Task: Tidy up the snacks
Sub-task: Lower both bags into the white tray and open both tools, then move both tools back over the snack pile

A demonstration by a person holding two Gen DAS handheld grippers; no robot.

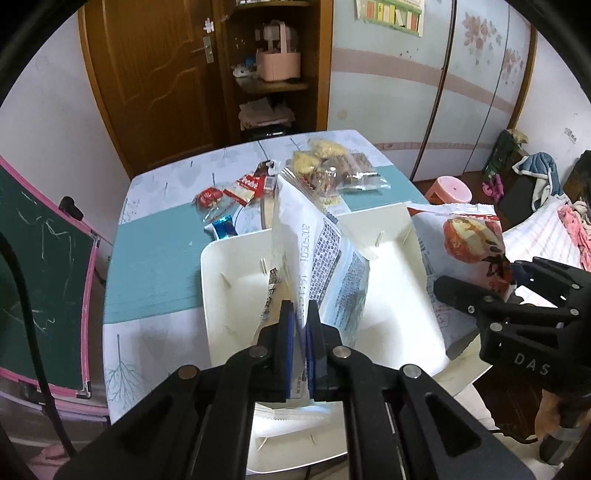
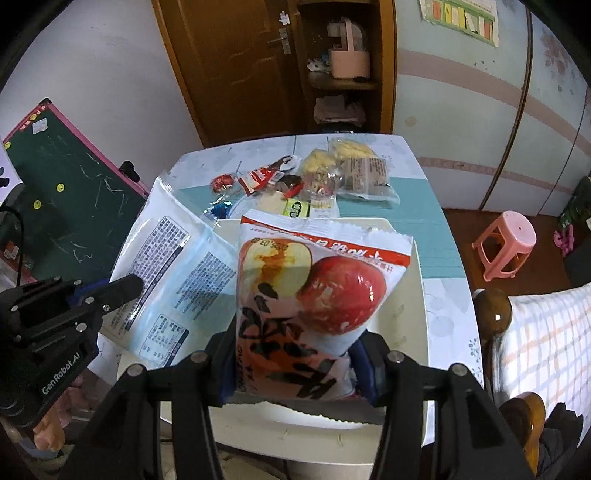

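Left gripper (image 1: 300, 317) pinching tight on the blue-and-white packet (image 1: 325, 258), hanging over the white tray (image 1: 229, 280). Right gripper (image 2: 295, 354), jaws partly spread, gripping the apple packet (image 2: 314, 295) near the tray's right edge.

Wooden door (image 1: 155, 66), pink stool (image 2: 506, 242), chalkboard (image 1: 40, 280)

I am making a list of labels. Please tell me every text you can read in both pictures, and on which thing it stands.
"DAS": on the right gripper body.
"GenRobot.AI": on the left gripper body.
"2025" and further digits, partly legible: date stamp on the white-blue bag.
Fine print on that bag, red characters on the apple bag, wall chart: not readable.
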